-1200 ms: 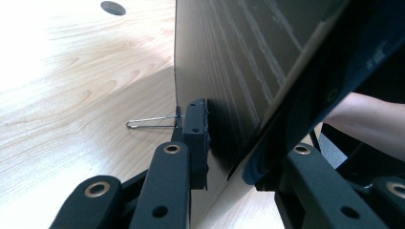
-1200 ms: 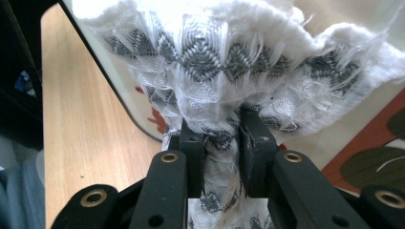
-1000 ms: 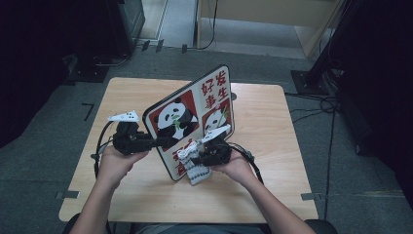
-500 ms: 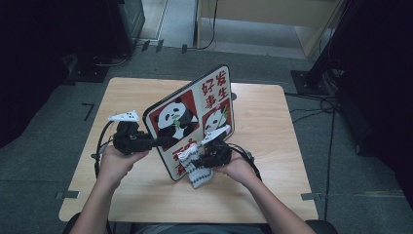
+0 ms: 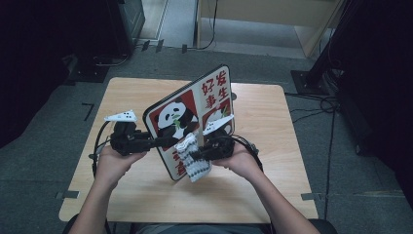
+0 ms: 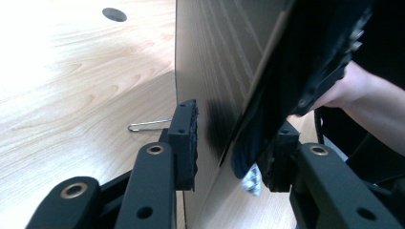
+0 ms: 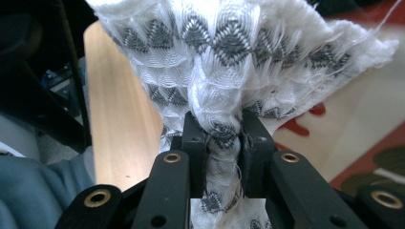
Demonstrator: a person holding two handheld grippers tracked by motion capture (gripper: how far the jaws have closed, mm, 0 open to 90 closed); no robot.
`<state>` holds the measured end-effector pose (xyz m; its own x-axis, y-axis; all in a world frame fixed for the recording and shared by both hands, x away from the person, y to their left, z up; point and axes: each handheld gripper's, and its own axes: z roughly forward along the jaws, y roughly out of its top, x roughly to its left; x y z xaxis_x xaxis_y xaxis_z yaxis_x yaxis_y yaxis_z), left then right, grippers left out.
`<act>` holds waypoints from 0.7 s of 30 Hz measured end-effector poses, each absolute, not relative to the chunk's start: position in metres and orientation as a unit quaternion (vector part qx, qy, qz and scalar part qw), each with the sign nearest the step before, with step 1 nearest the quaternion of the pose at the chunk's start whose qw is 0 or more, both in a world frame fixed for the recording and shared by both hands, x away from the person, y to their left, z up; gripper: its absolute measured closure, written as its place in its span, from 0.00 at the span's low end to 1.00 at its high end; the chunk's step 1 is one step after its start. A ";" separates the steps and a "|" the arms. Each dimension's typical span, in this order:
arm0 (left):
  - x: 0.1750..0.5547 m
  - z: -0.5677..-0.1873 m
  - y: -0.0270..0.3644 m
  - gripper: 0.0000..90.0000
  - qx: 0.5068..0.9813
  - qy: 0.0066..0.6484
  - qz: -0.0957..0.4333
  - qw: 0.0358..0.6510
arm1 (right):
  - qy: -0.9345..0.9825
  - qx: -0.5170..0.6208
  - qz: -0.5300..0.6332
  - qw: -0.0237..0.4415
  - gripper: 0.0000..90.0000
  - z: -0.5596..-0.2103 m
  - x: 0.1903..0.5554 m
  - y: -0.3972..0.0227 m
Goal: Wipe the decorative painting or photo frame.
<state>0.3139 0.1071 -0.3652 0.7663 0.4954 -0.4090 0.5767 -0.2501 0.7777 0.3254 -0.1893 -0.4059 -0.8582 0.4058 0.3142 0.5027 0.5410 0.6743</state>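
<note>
So this looks like a wipe-down job on the panda board (image 5: 195, 114), a flat sign with a panda picture and red characters that stands tilted up on its lower edge in the middle of the high view, leaning toward the upper right of the frame.

The right hand-held gripper (image 5: 203, 152) sits just right of centre, low in the high view, and its jaws are clamped tight on a bunched white cloth (image 5: 193, 158) with a grey zigzag pattern. The right gripper view makes that super clear: the cloth (image 7: 224, 71) is pinched into a thick twist between the pads and fans out above them, with the printed face of the board at the right of the frame behind it.

The left hand-held gripper (image 5: 165, 142) comes in from the left of centre and straddles the board's lower left edge. In the left gripper view the plain wood-look back of the board (image 6: 215, 57) stands between the pads, but there's a visible gap at the left pad (image 6: 187, 138). Its jaws have just been opening, so the hold looks loosened rather than clamped, and I'd call it apart.

My guess at the step: mid-wipe on the printed face, with the support hand regripping. The next move calls for the left one to pinch the edge firmly again before the cloth presses on, otherwise the board could tip onto the surface (image 5: 272, 146).
</note>
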 end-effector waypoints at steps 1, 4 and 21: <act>0.313 -0.364 0.108 0.69 0.789 0.342 -0.037 0.509 | -0.876 -0.258 -0.402 0.059 0.86 -0.401 0.325 -0.188; 0.310 -0.362 0.111 0.69 0.788 0.338 -0.033 0.513 | -0.877 -0.253 -0.406 0.058 0.86 -0.385 0.325 -0.183; 0.297 -0.357 0.137 0.72 0.776 0.352 -0.027 0.522 | -0.877 -0.215 -0.427 0.038 0.85 -0.306 0.339 -0.151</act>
